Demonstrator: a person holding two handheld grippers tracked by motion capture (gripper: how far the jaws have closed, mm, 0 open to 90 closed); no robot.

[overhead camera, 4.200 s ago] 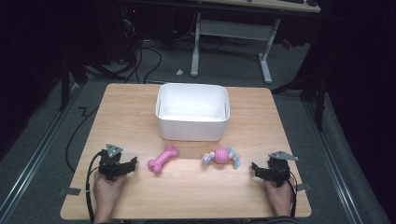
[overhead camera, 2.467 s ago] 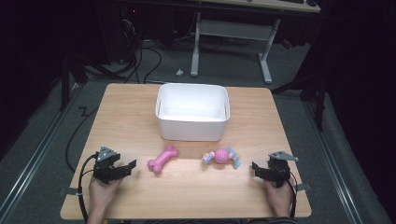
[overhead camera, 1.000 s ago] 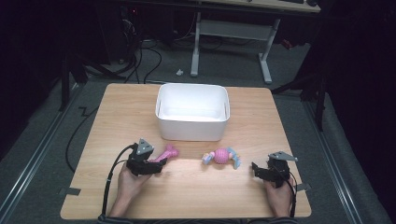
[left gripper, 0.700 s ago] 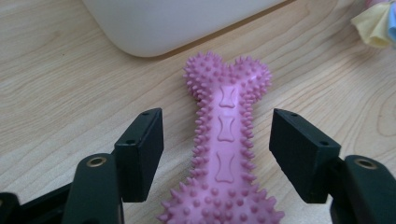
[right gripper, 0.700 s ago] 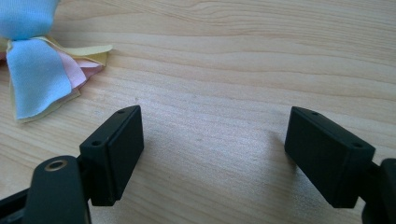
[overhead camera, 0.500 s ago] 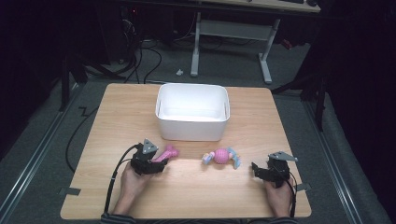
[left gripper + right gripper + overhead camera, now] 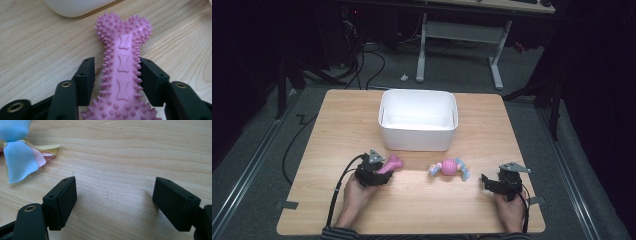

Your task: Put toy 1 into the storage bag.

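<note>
Left gripper (image 7: 117,75): fingers straddle the bone (image 7: 122,67) shank, apparently touching, not clearly clamped. Right gripper (image 7: 113,202): fingers spread, empty. Bin (image 7: 418,120): far centre, likely destination.

In the left gripper view, the pink spiky bone toy (image 7: 123,75) is cut off by the bottom edge of the frame, so its near end is not visible. The white bin (image 7: 75,6) is cut by the top edge; only a curved piece of its wall is seen. It is difficult to tell if the right jaw really touches the spikes.

In the right gripper view, the blue and yellow fabric toy (image 7: 21,157) is cut off by the left and top edges at the upper left.

In the high view, the left gripper (image 7: 379,170) hides the near end of the bone, and its jaws are too small to tell. The forearms are cut at the bottom edge.
</note>
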